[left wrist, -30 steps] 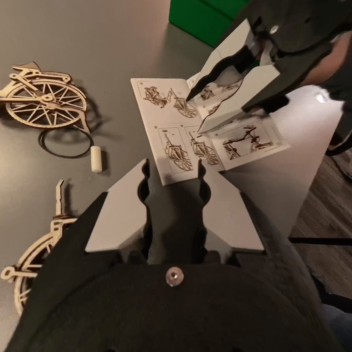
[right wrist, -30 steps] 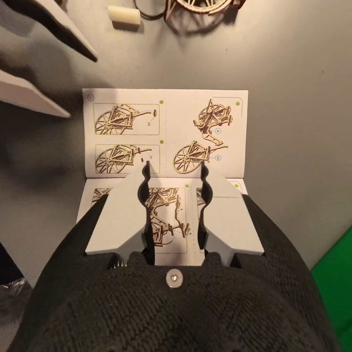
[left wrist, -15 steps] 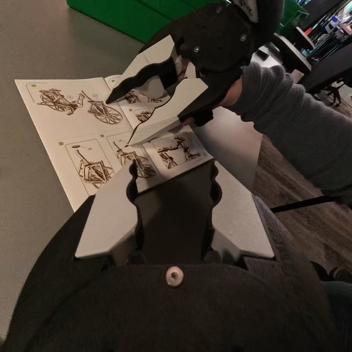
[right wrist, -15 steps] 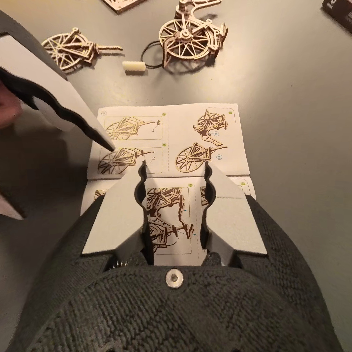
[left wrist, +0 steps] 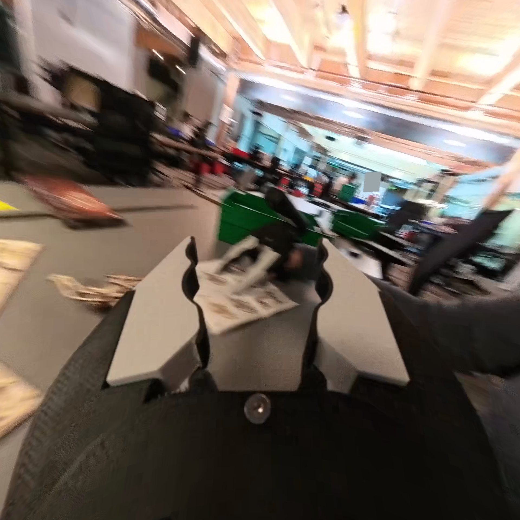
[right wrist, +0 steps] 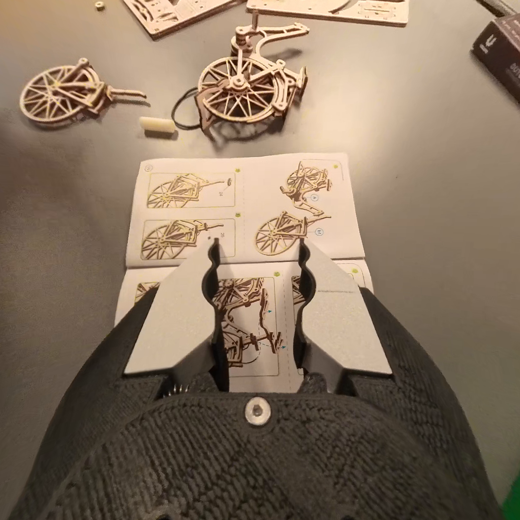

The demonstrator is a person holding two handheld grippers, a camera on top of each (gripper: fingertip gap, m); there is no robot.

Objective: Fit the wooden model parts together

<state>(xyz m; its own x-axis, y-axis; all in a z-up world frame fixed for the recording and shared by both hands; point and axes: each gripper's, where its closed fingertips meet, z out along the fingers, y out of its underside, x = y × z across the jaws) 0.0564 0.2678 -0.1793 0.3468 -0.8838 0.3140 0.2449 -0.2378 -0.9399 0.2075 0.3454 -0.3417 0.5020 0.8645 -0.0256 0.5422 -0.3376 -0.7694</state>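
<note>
Two wooden bicycle sub-assemblies lie on the grey table: a wheel with a fork [right wrist: 60, 94] at far left and a larger wheel with frame and seat [right wrist: 247, 84] standing beyond the open instruction booklet [right wrist: 244, 213]. My right gripper [right wrist: 257, 242] is open and empty, held above the booklet. My left gripper [left wrist: 256, 244] is open and empty, raised and tilted up; its view is blurred. In that view the right gripper [left wrist: 247, 267] shows farther off over the booklet [left wrist: 242, 304], and a blurred wooden part [left wrist: 90, 287] lies to the left.
A white cylinder [right wrist: 157, 126] and a black rubber band [right wrist: 183, 112] lie beside the larger wheel. Wooden part sheets [right wrist: 326, 11] lie at the far edge, a dark box [right wrist: 498, 53] at far right. Green bins [left wrist: 244, 222] stand past the table. There is about 25 cm between the tips of the two grippers. It is some 11 cm from my right tips to the white cylinder [right wrist: 157, 126].
My left gripper has swung up and back, its view now blurred and showing the room. My right gripper has lifted and pulled back a little over the booklet, and more of the table shows.
</note>
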